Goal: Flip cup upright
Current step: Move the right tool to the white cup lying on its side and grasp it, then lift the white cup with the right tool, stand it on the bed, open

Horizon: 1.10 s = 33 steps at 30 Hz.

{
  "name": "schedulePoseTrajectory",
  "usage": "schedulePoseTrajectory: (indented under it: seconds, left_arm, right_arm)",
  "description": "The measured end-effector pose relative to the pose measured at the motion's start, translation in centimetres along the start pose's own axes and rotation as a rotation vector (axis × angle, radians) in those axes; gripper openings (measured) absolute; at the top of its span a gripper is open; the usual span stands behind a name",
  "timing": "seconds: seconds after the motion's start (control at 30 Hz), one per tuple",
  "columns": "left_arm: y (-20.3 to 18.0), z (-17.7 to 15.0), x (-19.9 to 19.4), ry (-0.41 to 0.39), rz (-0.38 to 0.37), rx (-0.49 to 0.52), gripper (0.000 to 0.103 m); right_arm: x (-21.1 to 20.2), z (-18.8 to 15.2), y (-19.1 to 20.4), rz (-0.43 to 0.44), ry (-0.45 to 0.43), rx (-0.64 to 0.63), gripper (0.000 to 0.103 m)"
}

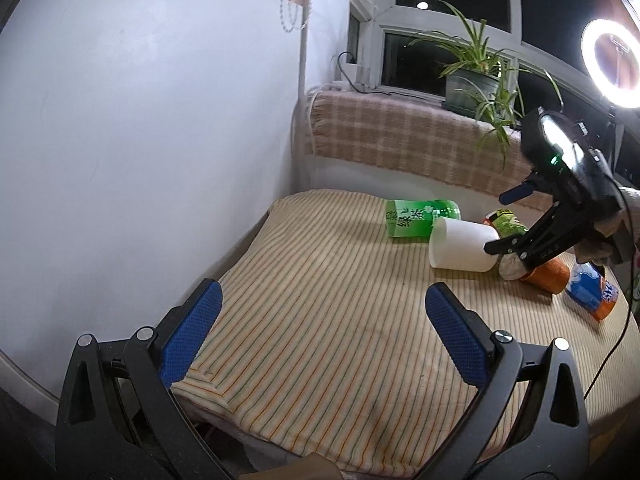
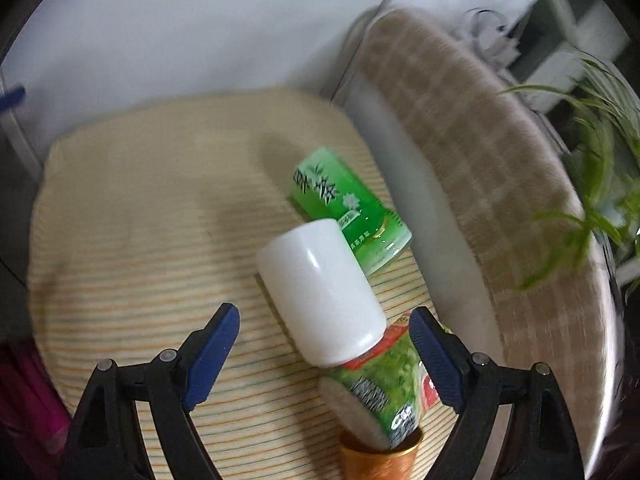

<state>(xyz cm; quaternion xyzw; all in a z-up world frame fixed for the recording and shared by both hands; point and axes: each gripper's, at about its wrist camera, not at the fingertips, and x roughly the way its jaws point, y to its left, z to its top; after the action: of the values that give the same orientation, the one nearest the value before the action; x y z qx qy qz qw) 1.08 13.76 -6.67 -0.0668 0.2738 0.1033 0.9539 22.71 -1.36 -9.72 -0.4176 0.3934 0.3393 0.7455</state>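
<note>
Lying sideways, smooth white cup (image 2: 320, 292) (cylindrical) between spread right gripper (image 2: 324, 356) pads.

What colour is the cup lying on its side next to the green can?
Plain white cup, glossy, no print. It shows best in the right wrist view.

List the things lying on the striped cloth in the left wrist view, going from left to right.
Green tea can → white cup on its side → right gripper reaching in at the cup's base → orange cup → blue and orange packet, all on the striped cloth.
</note>
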Motion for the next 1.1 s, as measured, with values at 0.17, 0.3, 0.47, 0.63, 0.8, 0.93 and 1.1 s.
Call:
schedulePoseTrajectory:
  seconds: [0.17,0.3,0.47,0.63,0.8,0.93,1.1]
  left_arm:
    - [1.1,-0.1,0.1,0.008,0.024,-0.022,0.103]
    - [1.8,-0.1,0.0,0.008,0.039,-0.034,0.103]
    - [2.4,-0.1,0.1,0.009,0.051,-0.045,0.103]
    - [2.5,-0.2,0.3,0.015,0.056,-0.043,0.103]
    - [2.4,-0.1,0.3,0.016,0.057,-0.041,0.103]
    - [2.1,-0.1,0.1,0.01,0.055,-0.036,0.103]
    - [1.8,-0.2,-0.2,0.006,0.049,-0.029,0.103]
  right_arm:
    - [3.0,0.7,0.7,0.004,0.107,-0.139,0.09]
    - [5.3,1.5,1.1,-0.009,0.17,-0.205,0.091]
    - [7.7,1.9,1.4,-0.021,0.229,-0.257,0.091]
    - [9.0,1.8,1.2,-0.046,0.26,-0.26,0.079]
    - [8.7,1.3,0.6,-0.055,0.249,-0.253,0.079]
    - [7.3,1.0,0.9,-0.049,0.226,-0.238,0.078]
    - [4.4,0.6,-0.2,-0.042,0.163,-0.179,0.078]
